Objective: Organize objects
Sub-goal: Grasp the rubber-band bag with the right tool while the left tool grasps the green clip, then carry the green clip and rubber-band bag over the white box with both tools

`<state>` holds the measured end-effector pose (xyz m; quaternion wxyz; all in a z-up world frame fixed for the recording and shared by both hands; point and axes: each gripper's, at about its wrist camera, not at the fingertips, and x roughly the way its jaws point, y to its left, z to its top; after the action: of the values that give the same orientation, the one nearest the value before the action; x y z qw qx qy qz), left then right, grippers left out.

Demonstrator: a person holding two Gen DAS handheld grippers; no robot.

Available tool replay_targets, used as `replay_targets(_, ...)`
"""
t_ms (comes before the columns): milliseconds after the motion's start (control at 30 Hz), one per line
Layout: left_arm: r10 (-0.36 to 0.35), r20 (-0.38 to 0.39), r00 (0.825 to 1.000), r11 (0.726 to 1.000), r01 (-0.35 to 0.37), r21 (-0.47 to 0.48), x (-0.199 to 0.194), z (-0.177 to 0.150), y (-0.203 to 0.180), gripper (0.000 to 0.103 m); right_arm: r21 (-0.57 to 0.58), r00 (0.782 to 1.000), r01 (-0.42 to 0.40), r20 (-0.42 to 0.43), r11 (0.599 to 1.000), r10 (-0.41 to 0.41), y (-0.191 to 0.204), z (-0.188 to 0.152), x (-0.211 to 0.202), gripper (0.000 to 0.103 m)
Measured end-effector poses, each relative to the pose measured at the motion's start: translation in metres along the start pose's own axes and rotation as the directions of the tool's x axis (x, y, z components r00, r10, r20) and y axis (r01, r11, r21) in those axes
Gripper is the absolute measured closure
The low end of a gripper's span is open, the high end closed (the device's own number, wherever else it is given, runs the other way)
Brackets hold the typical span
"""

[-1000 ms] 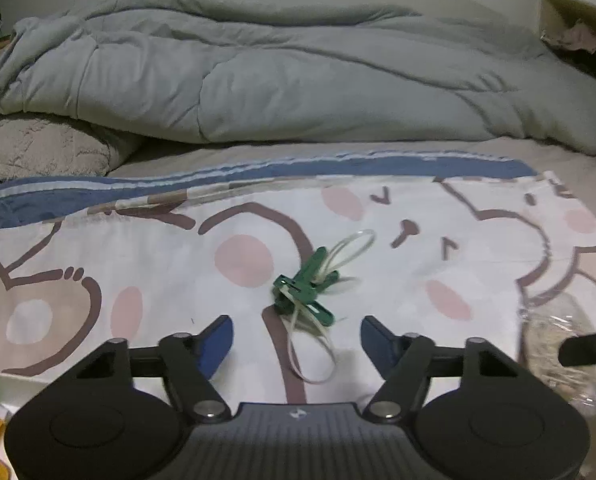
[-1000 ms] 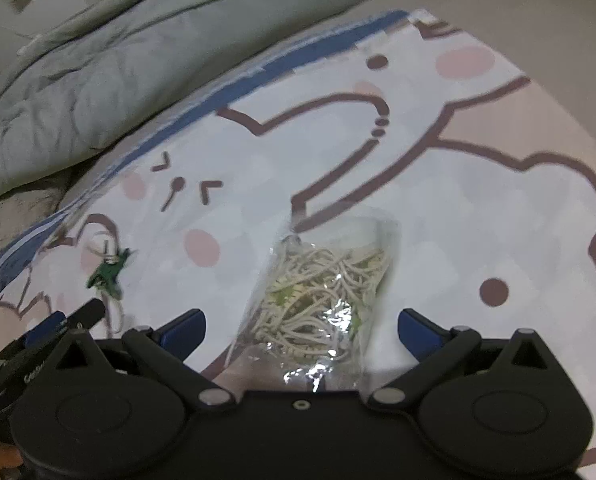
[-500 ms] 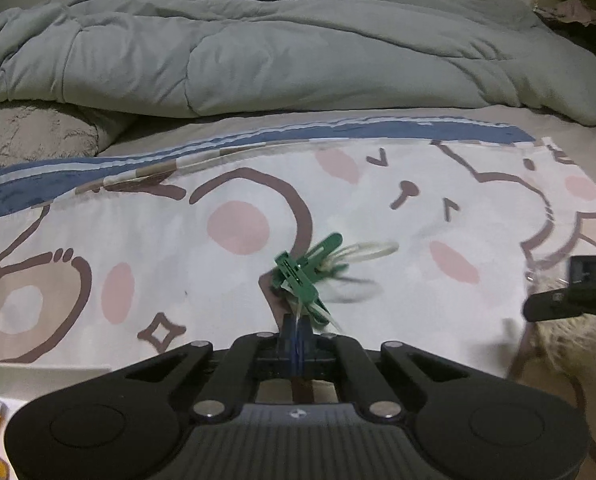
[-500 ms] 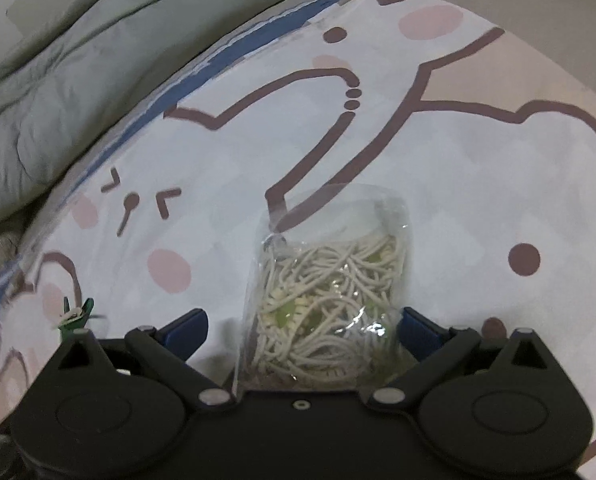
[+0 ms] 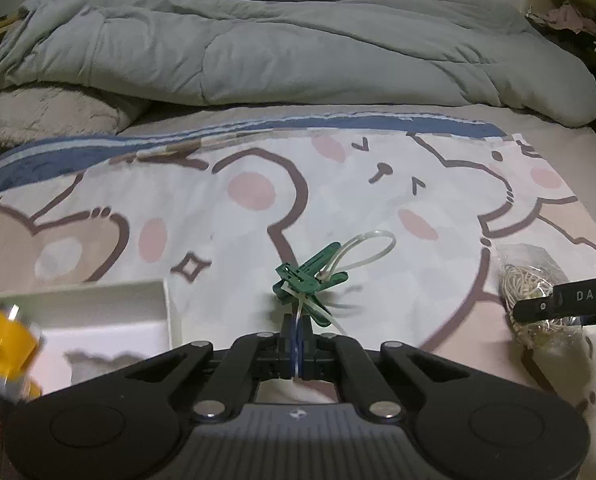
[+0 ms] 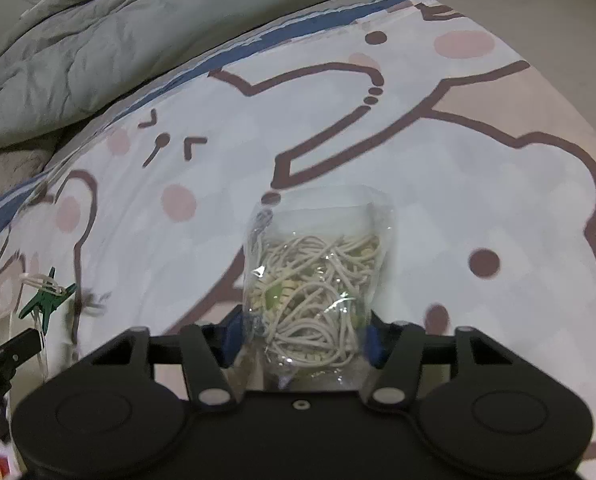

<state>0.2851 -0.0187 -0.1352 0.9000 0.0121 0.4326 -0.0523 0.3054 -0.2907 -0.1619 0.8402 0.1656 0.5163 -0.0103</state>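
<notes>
Green clips (image 5: 307, 280) were a small bundle strung on a thin whitish tie (image 5: 367, 248), hanging just above the printed sheet (image 5: 218, 216), near its middle. Left claw (image 5: 296, 334) was pressed together on the tie's lower strand, not on the clips themselves. Judgement: very light, clips rigid, tie limp and slick, so the bundle would swing and twist. Blur around it fits that. Better hold would be the clip bodies, but the tie grip looked adequate for a short carry.

Bag of rubber bands (image 6: 315, 288) sat toward the sheet's right side, well apart from the clips. Right claw (image 6: 301, 338) had closed in on its lower part, blue pads touching the film on both sides. Judgement: light, soft, shifting contents, slippery crinkly plastic. Pinch low across the bulk rather than the empty top flap, or it slides out.

White box (image 5: 110, 320) lay just off the sheet's left edge, with a yellow item (image 5: 8, 332) blurred at its near corner. Likely the drop spot, can't confirm. Grey duvet (image 5: 282, 44) was bunched beyond the sheet's far edge.
</notes>
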Motion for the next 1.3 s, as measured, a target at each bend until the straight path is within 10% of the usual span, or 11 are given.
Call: replay_targets(1300, 0.017, 0.036, 0.999, 0.988, -0.011, -0.151, -0.192, -0.075, 0.080, 0.102, -0.239, 0.962, -0.272, -0.035, 0.932, 0.272, 0.096, -0.096, -0.146, 0.052)
